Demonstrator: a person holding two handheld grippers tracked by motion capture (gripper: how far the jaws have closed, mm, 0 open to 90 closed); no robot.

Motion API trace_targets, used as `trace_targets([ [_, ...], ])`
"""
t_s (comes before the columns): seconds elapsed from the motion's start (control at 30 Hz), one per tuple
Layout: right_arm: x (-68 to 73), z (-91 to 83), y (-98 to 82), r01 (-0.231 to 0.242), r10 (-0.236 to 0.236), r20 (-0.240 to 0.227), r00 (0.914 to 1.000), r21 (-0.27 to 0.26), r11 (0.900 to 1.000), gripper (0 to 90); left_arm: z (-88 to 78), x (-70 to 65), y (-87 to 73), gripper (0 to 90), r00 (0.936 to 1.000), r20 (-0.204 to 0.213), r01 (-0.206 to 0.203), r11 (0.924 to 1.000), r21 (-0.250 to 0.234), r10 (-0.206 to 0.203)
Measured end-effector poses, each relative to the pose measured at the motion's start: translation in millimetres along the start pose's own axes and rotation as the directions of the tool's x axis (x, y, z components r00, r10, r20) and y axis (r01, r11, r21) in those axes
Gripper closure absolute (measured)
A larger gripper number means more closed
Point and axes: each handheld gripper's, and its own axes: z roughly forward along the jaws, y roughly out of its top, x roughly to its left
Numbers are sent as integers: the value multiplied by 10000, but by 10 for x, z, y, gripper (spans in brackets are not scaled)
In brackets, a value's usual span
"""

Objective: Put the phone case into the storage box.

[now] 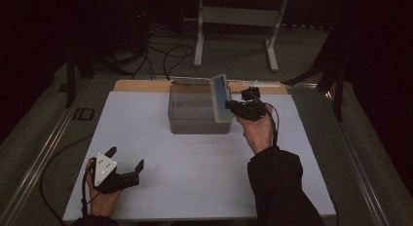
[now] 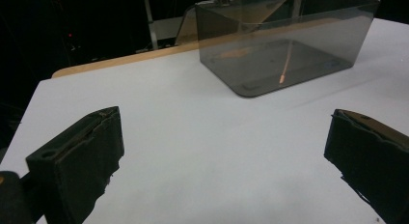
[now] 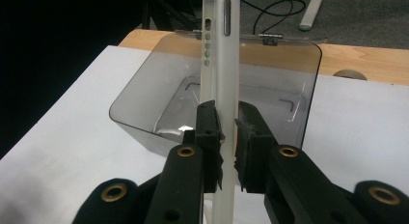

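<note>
While the white table (image 1: 195, 167) carries only the smoky clear box (image 1: 197, 111) at its far side, right gripper (image 3: 227, 132) is clamped on a phone (image 3: 219, 55) held edge-up over the box rim; next: lower and release. Left gripper (image 1: 127, 160) idles, jaws apart. Phone's lower end hidden; probably cased.

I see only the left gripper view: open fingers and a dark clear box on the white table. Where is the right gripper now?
Observer: The right gripper is at the right side of the box.
Operator: Does it hold something?
Observer: Yes, its fingers are shut on a phone, held on edge.
Operator: Is the phone inside the box?
Observer: Its upper end rises above the rim, tilted; whether the lower end touches the box I cannot tell.
</note>
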Motion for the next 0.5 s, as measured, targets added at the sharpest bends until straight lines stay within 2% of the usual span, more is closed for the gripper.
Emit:
trace_targets([
  [0.5,-41,65,92,-51,49,298,9995,70,10000,814,-3,0,1,10,10000,-16,9,10000,-22,-9],
])
